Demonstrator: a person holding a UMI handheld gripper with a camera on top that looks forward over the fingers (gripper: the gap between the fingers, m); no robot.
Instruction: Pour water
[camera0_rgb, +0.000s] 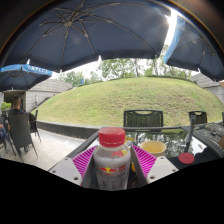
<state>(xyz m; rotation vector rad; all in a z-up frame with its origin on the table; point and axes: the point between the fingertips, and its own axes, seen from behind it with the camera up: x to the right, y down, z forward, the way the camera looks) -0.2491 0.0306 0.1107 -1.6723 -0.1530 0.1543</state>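
Note:
A clear plastic bottle (111, 160) with a red cap and a red-and-yellow label stands upright between my gripper's (112, 163) two magenta pads. Both pads press against its sides, so the fingers are shut on it. The bottle appears lifted above the table. Just beyond the bottle to the right sits a yellow cup (153, 148) with an open mouth. A small red cap-like object (186, 158) lies further right on the table.
A dark table edge (175, 150) runs behind the cup. A black chair (143, 118) stands beyond the table. Patio chairs (20, 130) stand at the left. Large dark umbrellas (95, 30) hang overhead, with a grassy mound (120, 100) behind.

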